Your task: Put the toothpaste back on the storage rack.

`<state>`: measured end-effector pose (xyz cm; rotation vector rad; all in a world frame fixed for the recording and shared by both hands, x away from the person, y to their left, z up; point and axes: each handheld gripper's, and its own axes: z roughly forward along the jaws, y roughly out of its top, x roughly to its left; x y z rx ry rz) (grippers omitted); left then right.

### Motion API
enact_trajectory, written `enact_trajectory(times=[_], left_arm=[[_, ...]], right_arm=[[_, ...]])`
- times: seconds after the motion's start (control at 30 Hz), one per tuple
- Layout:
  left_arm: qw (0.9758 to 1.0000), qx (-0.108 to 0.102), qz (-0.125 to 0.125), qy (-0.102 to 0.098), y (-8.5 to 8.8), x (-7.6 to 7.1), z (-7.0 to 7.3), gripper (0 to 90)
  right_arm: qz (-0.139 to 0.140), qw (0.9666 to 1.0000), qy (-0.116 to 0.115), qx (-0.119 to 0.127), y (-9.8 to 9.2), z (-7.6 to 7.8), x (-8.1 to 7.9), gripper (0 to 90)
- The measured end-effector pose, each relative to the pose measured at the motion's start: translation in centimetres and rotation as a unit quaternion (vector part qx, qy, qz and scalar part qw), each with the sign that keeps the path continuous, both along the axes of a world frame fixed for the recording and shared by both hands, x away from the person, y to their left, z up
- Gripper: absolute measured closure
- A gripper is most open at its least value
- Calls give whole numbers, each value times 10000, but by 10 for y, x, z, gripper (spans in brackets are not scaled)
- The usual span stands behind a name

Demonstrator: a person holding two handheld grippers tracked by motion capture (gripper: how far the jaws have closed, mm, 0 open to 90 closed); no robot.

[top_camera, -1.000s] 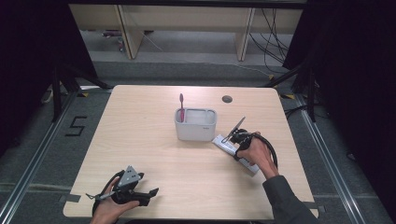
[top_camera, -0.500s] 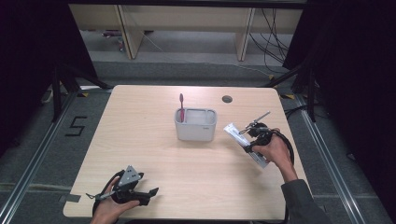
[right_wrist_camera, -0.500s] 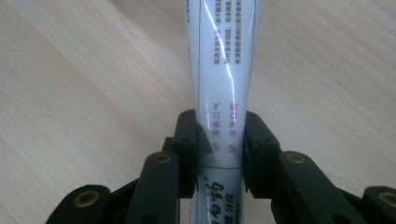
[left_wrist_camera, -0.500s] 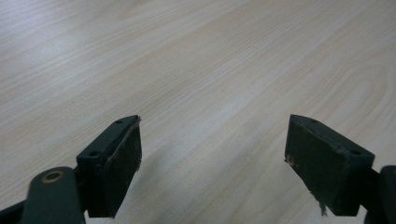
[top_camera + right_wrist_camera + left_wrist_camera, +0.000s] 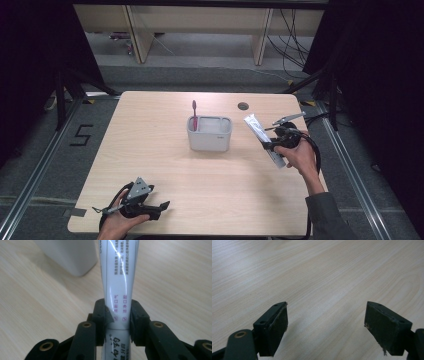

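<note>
A white toothpaste tube [image 5: 261,135] with small printed text is clamped between the jaws of my right gripper [image 5: 273,145], held above the table at the right, its flat end tilted up toward the left. In the right gripper view the tube [image 5: 120,277] runs straight up from the gripper [image 5: 117,320], both pads pressing its sides. A grey-white rectangular holder [image 5: 210,134] stands mid-table with a pink toothbrush [image 5: 194,114] upright in its left end. My left gripper [image 5: 150,206] rests near the front left edge, open over bare wood [image 5: 325,322].
The holder's corner [image 5: 72,257] is close ahead-left of the tube in the right gripper view. A round cable hole [image 5: 243,106] sits in the tabletop [image 5: 150,150] at the back right. Shelving and cables lie beyond the far edge.
My right gripper has lifted the tube off the table and carried it to the right and up, away from the holder. The left gripper has stayed put.
</note>
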<state>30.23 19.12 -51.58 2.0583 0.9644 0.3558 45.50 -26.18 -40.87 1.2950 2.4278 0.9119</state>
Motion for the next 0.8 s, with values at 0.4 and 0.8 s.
enact_trajectory(times=[0.4,0.8], left_arm=[[10000,69,-56,5,-1,0,0,187],[10000,26,-35,-15,-1,1,0,187]], right_arm=[[92,9988,-376,311,-1,15,3,708],[57,9937,-733,843,15,28,10,709]])
